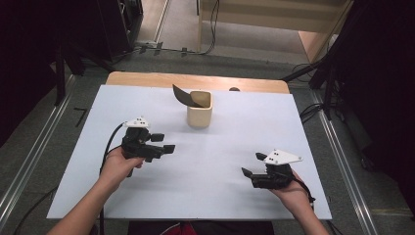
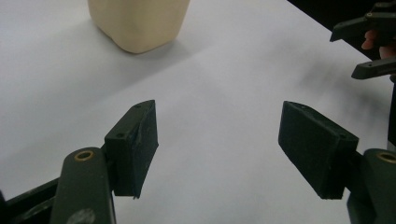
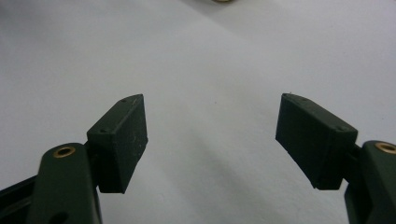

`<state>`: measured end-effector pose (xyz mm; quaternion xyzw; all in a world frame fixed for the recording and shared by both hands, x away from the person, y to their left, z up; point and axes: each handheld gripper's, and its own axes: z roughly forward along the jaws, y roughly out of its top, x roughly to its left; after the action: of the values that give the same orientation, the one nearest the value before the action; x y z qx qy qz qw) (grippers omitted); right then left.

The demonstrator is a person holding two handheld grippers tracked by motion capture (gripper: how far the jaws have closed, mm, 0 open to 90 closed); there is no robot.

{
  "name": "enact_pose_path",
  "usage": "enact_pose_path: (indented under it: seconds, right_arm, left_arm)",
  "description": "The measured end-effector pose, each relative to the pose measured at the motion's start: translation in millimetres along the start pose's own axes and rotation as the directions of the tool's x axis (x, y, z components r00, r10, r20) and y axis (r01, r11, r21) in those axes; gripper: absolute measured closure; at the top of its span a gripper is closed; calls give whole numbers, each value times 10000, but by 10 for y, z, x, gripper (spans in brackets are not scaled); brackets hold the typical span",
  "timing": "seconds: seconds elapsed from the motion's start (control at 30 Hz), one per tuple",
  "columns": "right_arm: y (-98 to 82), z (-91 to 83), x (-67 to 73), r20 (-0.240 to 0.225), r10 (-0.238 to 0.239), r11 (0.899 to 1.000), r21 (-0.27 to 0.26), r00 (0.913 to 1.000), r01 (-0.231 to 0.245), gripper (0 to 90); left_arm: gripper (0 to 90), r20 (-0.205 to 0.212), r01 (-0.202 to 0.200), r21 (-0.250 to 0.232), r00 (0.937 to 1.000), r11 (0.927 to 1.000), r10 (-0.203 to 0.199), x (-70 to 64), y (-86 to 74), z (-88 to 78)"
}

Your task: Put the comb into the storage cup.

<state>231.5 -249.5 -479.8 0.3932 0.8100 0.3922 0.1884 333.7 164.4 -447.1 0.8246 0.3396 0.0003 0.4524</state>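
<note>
A cream square cup point(image 1: 199, 115) stands upright at the back middle of the white table point(image 1: 98, 147), with a dark flat blade point(image 1: 184, 95) leaning out of its top to the left. My left gripper point(image 1: 163, 142) hovers left of centre, in front of the cup and apart from it, jaws open and empty. In the left gripper view the gripper point(image 2: 219, 140) has only bare table between its pads, and the cup point(image 2: 140, 23) sits ahead at the top left. My right gripper point(image 1: 252, 164) rests low near the front right, open and empty; in its own view the gripper point(image 3: 212, 135) shows wide jaws.
A wooden strip point(image 1: 195, 81) edges the table's far side. Grey floor with metal rails runs along both sides, with cables and dark stands at the back. The right gripper's jaws point(image 2: 369, 46) appear at the top right of the left gripper view.
</note>
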Motion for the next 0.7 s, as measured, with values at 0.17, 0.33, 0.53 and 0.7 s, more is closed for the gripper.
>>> enact_pose_path:
  seconds: [0.17,0.33,0.53,0.7]
  right_arm:
    - [-2,4,-4,5,8,10000,23,10000,-8,233]
    - [-3,9,-6,-21,18,10000,2,10000,-18,232]
    - [-5,12,-6,-26,96,9999,76,10000,-96,233]
    - [-7,15,-6,-35,95,9999,118,9999,-94,232]
  left_arm:
    - [296,92,12,35,10000,10000,-12,-18,-83,-43]
    - [296,-20,-172,30,9998,9998,172,-42,-142,-133]
    - [294,77,-87,90,9999,9999,86,-62,-223,-205]
    - [279,121,-113,169,9999,9998,111,-85,-282,-251]
